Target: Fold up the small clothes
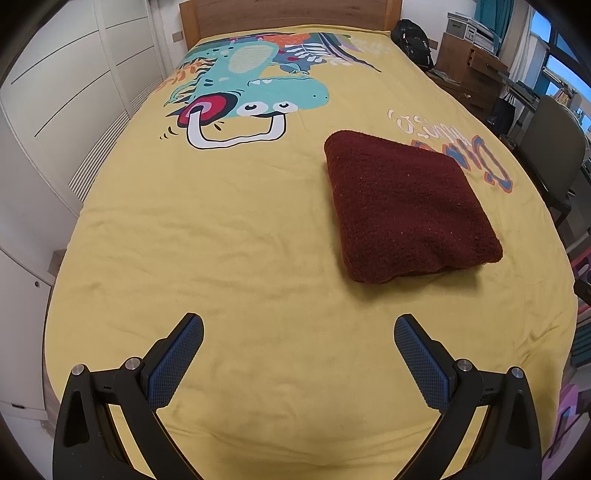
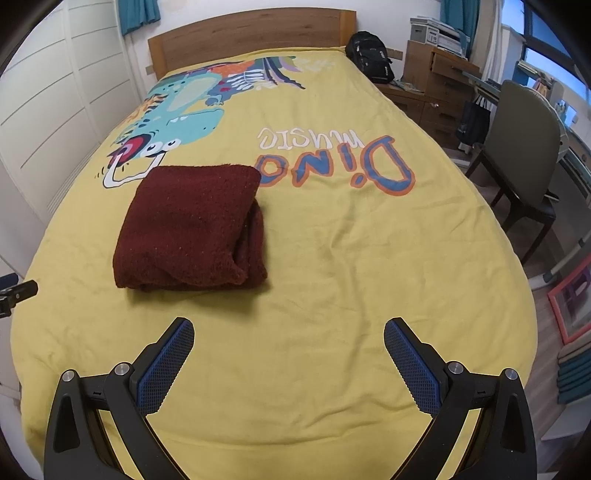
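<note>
Maroon cloth (image 1: 410,210) folded on bedspread (image 1: 221,258) — both grippers empty.

Folded cloth (image 1: 410,210): lies on the bedspread (image 1: 221,258), ahead and to the right of the left claw (image 1: 298,328); ahead and to the left of the right claw (image 2: 289,332).
Printed lettering (image 2: 334,162): on the bedspread, just behind and right of the cloth.
Headboard (image 2: 251,35): at the far end, beyond the cloth.
Backpack (image 2: 371,55): right of the headboard.
Chair (image 2: 524,155): off the bed's right side.
Wardrobe doors (image 1: 66,74): along the left.
</note>
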Demonstrator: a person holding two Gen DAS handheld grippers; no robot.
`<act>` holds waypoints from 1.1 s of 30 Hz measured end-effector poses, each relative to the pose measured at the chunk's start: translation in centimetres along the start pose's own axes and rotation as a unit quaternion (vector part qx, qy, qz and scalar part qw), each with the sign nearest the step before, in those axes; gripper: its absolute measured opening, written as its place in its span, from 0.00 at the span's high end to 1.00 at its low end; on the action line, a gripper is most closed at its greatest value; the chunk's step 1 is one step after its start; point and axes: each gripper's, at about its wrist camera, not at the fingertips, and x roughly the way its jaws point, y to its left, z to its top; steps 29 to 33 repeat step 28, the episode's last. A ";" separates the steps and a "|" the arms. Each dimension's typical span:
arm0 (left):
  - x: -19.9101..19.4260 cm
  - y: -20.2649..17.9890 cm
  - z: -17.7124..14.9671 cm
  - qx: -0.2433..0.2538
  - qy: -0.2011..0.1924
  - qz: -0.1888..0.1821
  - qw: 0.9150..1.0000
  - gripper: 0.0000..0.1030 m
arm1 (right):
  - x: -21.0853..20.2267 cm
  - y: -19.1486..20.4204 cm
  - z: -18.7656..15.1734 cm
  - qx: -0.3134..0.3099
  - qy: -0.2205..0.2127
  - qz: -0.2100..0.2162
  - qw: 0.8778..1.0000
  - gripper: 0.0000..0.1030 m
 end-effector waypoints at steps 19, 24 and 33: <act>-0.3 -0.2 -0.2 -0.003 -0.001 0.000 1.000 0.01 | 0.7 -0.3 -0.4 -0.002 0.013 0.000 1.000 0.00; -0.2 -0.3 -0.2 -0.002 0.000 0.002 1.000 0.01 | 0.7 -0.4 -0.4 -0.002 0.014 -0.001 1.000 0.00; 0.0 -0.3 -0.2 -0.002 0.003 0.004 1.000 0.01 | 0.8 -0.4 -0.4 -0.003 0.015 0.000 1.000 0.00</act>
